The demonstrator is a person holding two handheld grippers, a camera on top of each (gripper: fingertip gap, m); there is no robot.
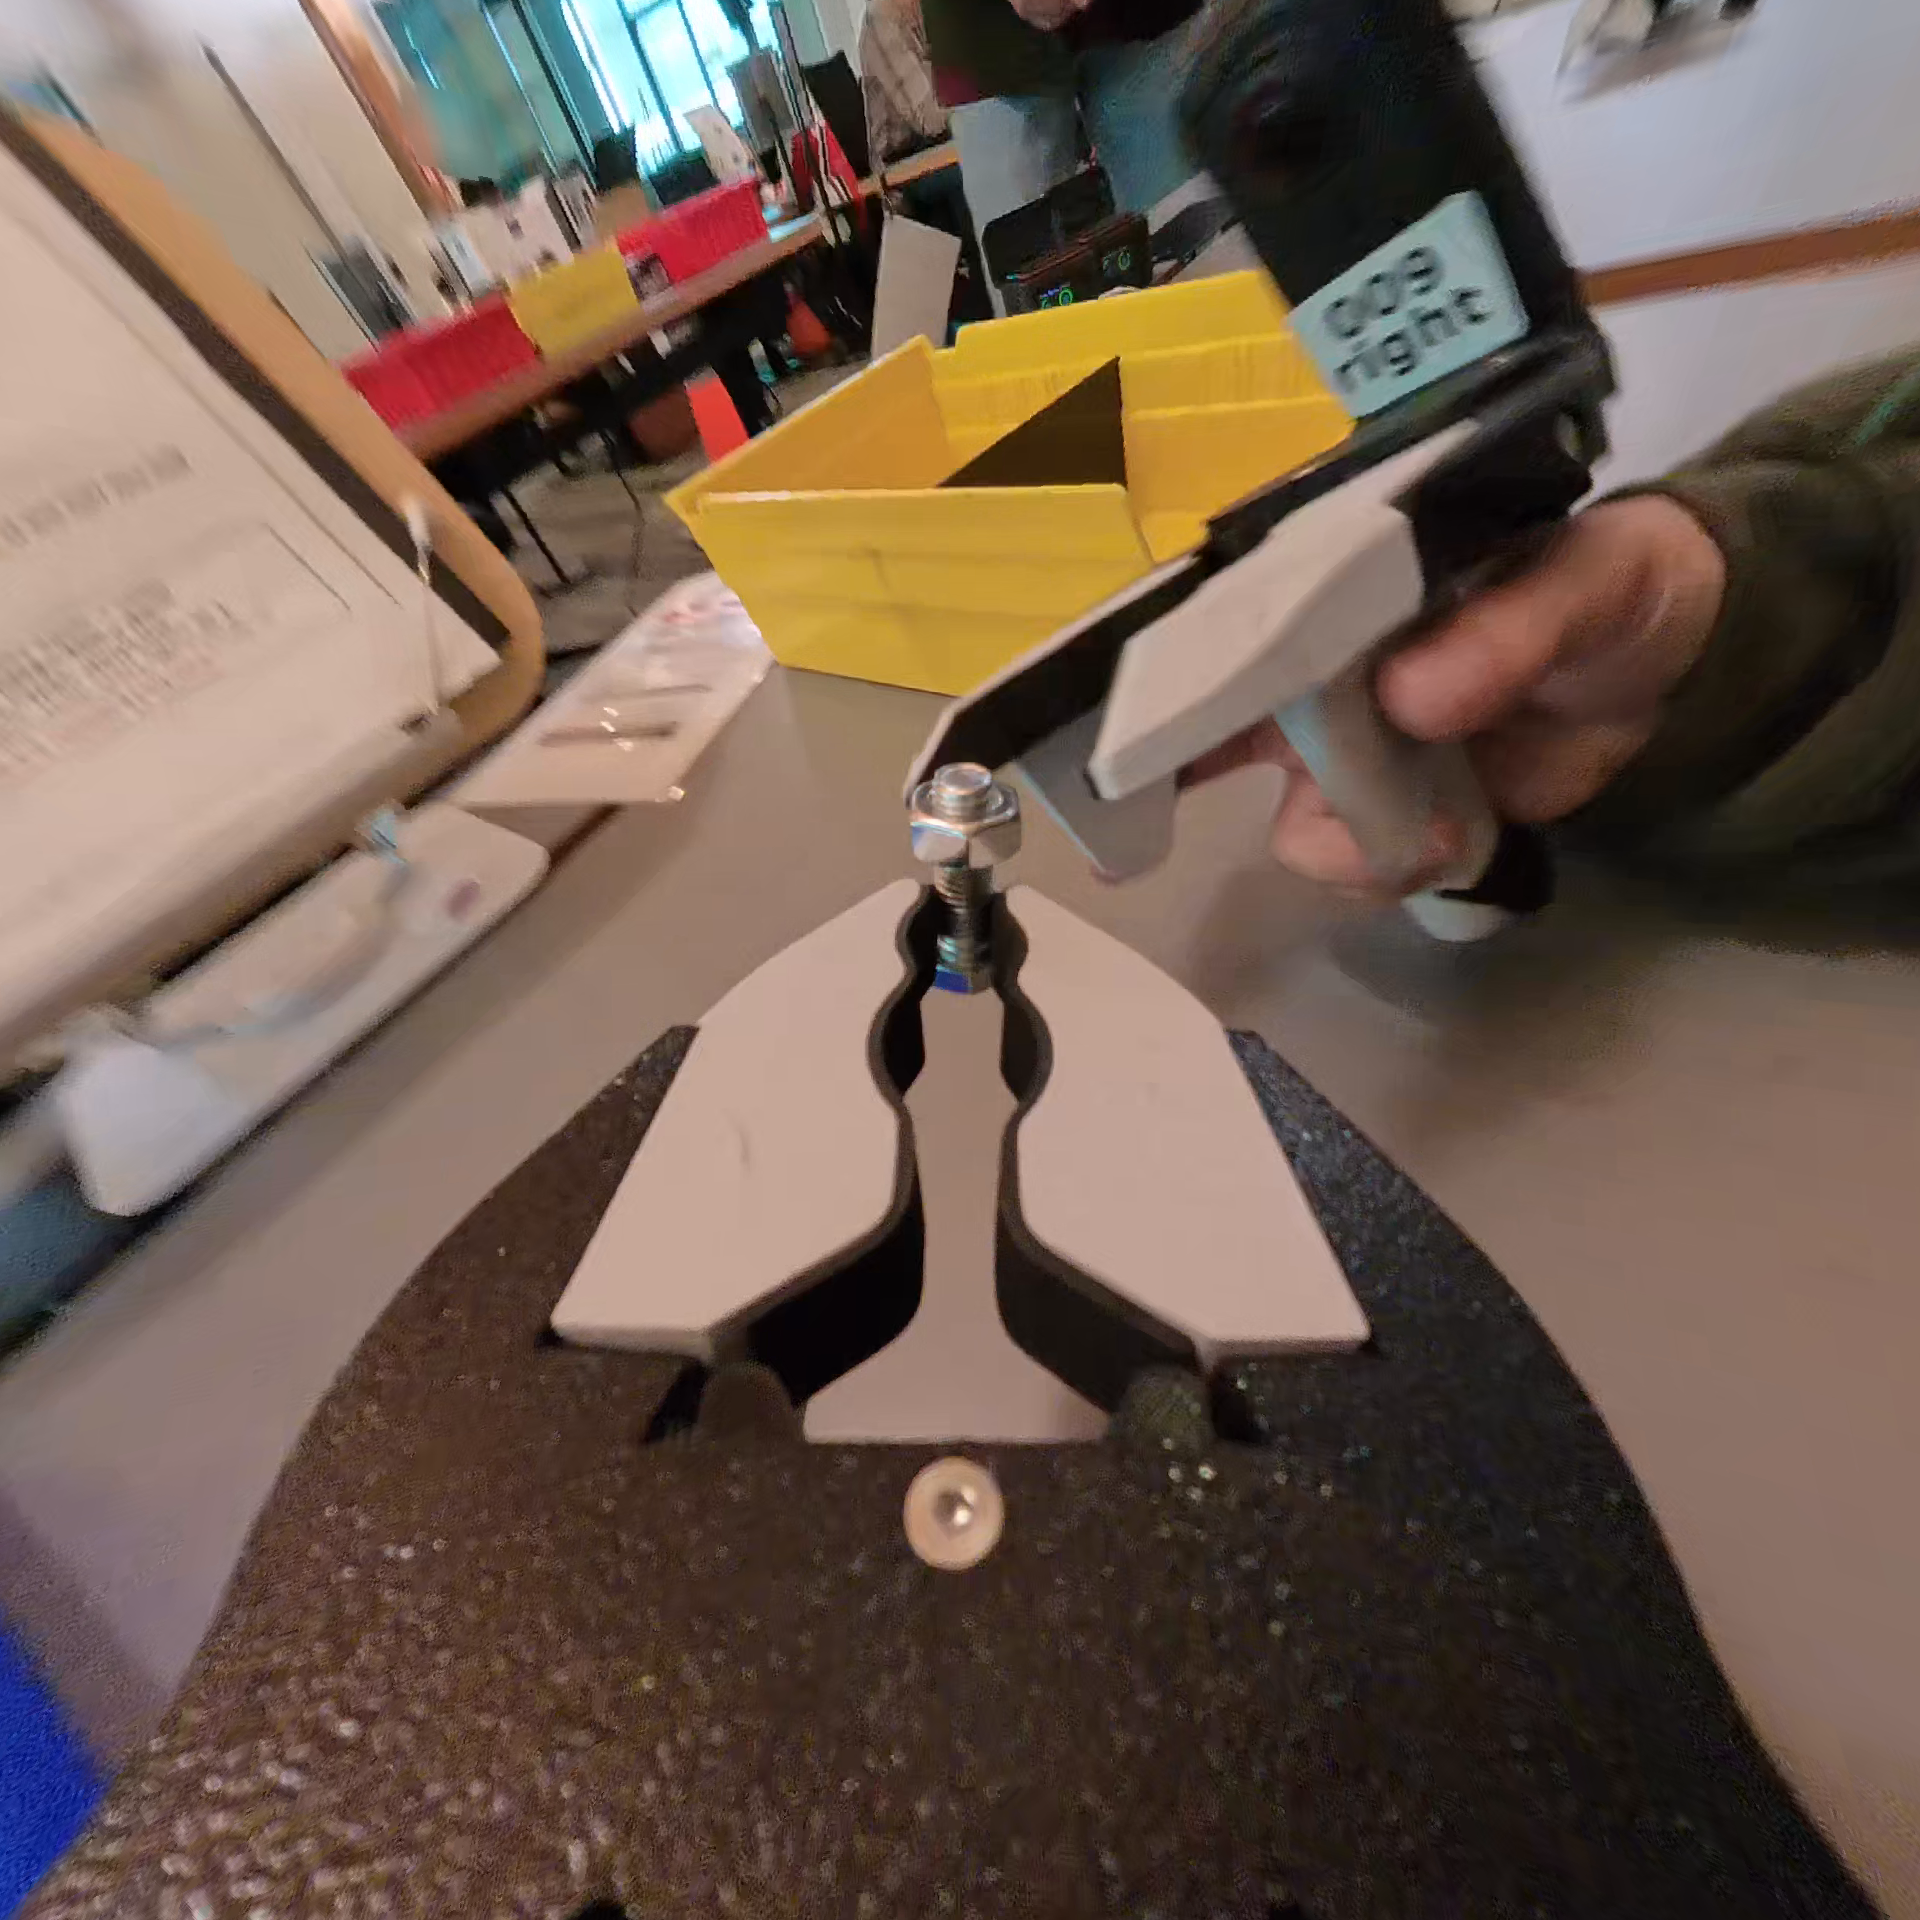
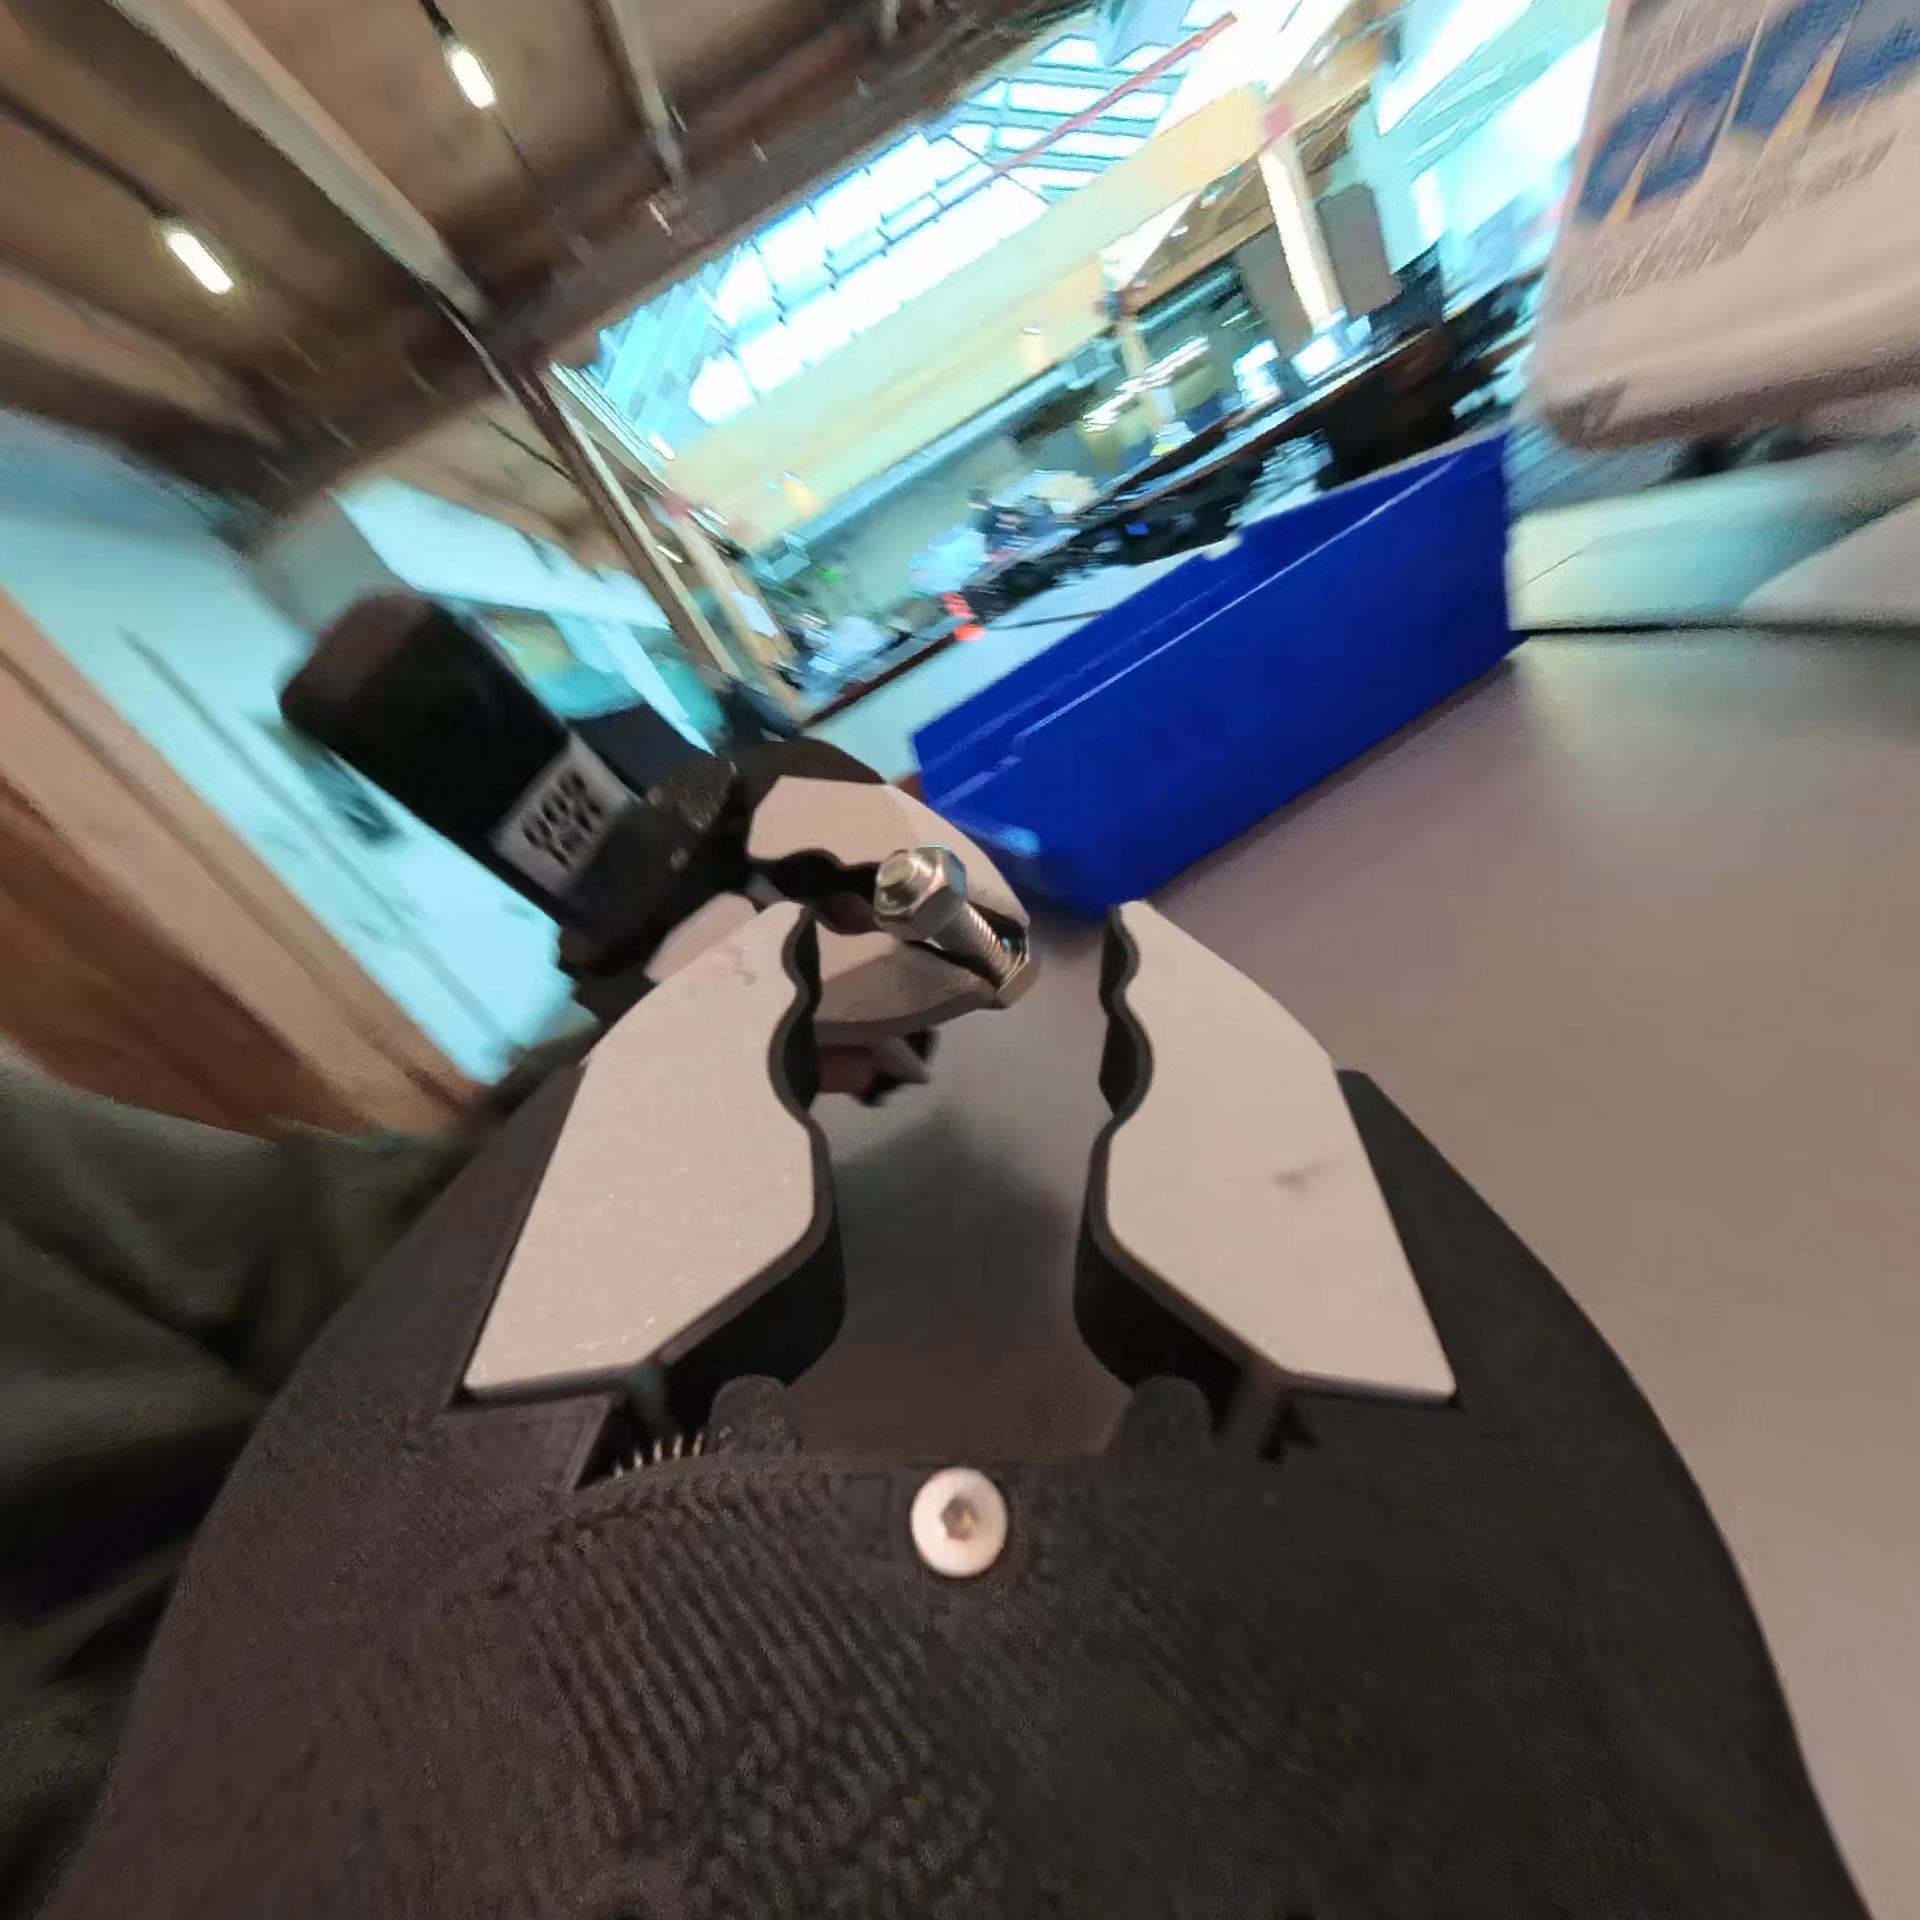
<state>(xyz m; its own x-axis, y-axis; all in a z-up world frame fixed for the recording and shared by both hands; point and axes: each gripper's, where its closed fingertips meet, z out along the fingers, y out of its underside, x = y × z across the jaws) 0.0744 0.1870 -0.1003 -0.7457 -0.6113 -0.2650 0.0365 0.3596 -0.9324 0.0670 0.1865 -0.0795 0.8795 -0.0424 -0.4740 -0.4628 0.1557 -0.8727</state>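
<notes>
Left wrist view: at frame centre the left gripper (image 1: 961, 935) has its jaws drawn narrow onto the threaded shank of a silver bolt (image 1: 961, 883), which stands upright above the grey table (image 1: 1455, 1195). A hex nut (image 1: 964, 826) sits near the bolt's upper end. From the right of the frame a hand (image 1: 1538, 707) brings in the right gripper (image 1: 997, 769); its tips lie just beside the nut, and contact cannot be judged. A yellow bin (image 1: 935, 571) stands behind, upper centre; white papers (image 1: 156, 582) fill the left edge.

Right wrist view: the right gripper (image 2: 961, 956) shows its jaws wide apart, holding nothing. Left of centre, the left gripper (image 2: 914, 935) clasps the bolt (image 2: 966, 930), seen tilted, with the nut (image 2: 920, 883) toward its upper-left end. A blue bin (image 2: 1247, 748) rests on the table (image 2: 1610, 987), upper right.
</notes>
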